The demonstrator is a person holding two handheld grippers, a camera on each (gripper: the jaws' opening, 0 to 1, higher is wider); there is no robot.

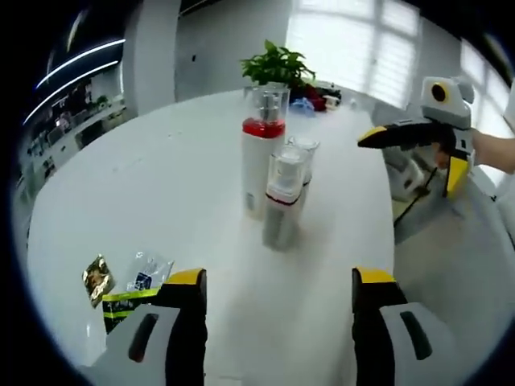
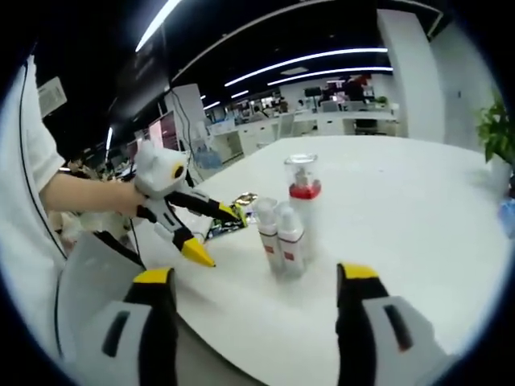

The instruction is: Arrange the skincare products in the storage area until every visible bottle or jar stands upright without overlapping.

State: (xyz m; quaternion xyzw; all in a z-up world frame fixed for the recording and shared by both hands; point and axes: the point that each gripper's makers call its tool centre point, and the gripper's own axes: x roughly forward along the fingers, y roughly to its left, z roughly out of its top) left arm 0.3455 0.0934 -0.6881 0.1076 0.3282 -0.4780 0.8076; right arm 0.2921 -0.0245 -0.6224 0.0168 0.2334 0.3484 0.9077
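With the left gripper (image 1: 278,293) and right gripper (image 2: 256,293) both released and empty, the three bottles (image 1: 275,165) stand upright, clustered mid-table (image 1: 161,185) and touching; you next space them apart.

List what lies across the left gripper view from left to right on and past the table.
Gold wrapper → clear packet → tall bottle with the red band → the right tongs, coming in over the table's far right edge.
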